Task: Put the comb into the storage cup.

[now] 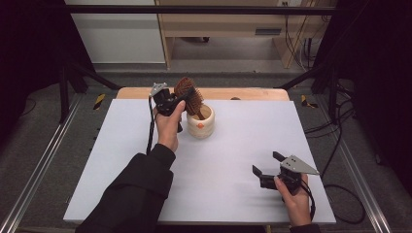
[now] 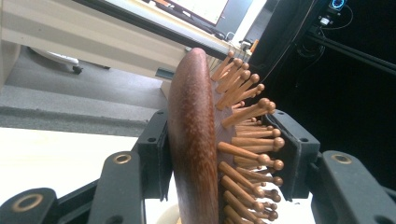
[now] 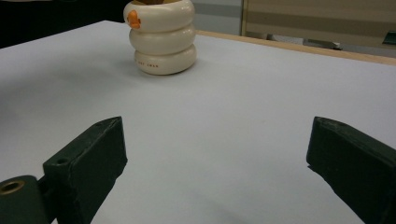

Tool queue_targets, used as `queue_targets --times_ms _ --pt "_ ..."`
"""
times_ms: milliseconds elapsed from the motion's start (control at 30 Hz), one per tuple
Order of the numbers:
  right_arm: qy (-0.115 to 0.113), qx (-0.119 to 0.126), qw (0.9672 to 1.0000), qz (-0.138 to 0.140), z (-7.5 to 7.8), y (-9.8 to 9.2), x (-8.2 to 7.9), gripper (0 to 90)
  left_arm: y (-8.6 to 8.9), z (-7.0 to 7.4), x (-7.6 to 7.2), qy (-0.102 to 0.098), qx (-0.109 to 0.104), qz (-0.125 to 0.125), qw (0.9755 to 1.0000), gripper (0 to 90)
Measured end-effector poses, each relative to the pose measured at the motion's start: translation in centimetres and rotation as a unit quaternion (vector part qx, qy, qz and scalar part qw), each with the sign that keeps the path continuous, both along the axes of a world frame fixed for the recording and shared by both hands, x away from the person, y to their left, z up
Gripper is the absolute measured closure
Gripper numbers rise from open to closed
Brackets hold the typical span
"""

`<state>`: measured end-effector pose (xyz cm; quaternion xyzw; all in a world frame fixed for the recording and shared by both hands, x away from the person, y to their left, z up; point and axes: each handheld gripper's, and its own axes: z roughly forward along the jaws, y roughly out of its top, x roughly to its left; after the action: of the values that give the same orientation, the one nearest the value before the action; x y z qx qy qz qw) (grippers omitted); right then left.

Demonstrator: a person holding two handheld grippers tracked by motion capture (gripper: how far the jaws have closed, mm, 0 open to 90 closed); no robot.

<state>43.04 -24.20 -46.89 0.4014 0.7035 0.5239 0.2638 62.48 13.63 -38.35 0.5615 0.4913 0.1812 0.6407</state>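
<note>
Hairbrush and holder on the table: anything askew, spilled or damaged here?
Nothing is spilled or broken. The wooden hairbrush leans out of the cream ribbed holder, handle inside, because the left tongs clamp its head, one pad on the back, the other on the bristle tips. The right tongs stand open over the white table.

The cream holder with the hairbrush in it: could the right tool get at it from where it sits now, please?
Probably yes. The right tool rests open near the table's front edge, and bare table lies between it and the holder. The left tool, shut on the hairbrush above it, crowds only the top.
</note>
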Motion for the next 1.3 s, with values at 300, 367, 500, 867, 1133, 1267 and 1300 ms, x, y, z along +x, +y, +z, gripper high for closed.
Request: queue_targets --times_ms 300,367,500,867,1133,1267,1300 --pt "0.000 0.000 1.0000 0.001 0.00 0.02 0.00 5.4 0.30 -0.18 0.03 0.003 -0.001 0.003 1.0000 45.7" --pt "0.001 -0.001 1.0000 0.001 -0.01 0.00 0.00 5.3 0.39 -0.23 0.00 0.003 -0.002 0.003 1.0000 45.6" --pt "0.001 0.000 1.0000 0.000 0.00 -0.01 0.01 5.3 0.51 -0.28 0.01 0.005 -0.003 0.004 1.0000 45.3" --pt "0.002 -0.001 1.0000 0.001 -0.03 0.00 0.01 5.3 0.59 -0.34 0.00 0.007 -0.004 0.006 1.0000 44.7" --pt "0.001 -0.002 1.0000 0.002 -0.05 0.04 0.01 5.3 0.65 -0.42 -0.05 0.007 -0.006 0.008 0.9999 44.2" --pt "0.002 -0.002 1.0000 0.002 -0.05 0.05 0.02 5.3 0.66 -0.43 -0.07 0.007 -0.007 0.007 0.9999 44.2" --pt "0.002 -0.002 1.0000 0.002 -0.06 0.06 0.02 5.3 0.66 -0.43 -0.07 0.007 -0.007 0.007 0.9999 44.2"
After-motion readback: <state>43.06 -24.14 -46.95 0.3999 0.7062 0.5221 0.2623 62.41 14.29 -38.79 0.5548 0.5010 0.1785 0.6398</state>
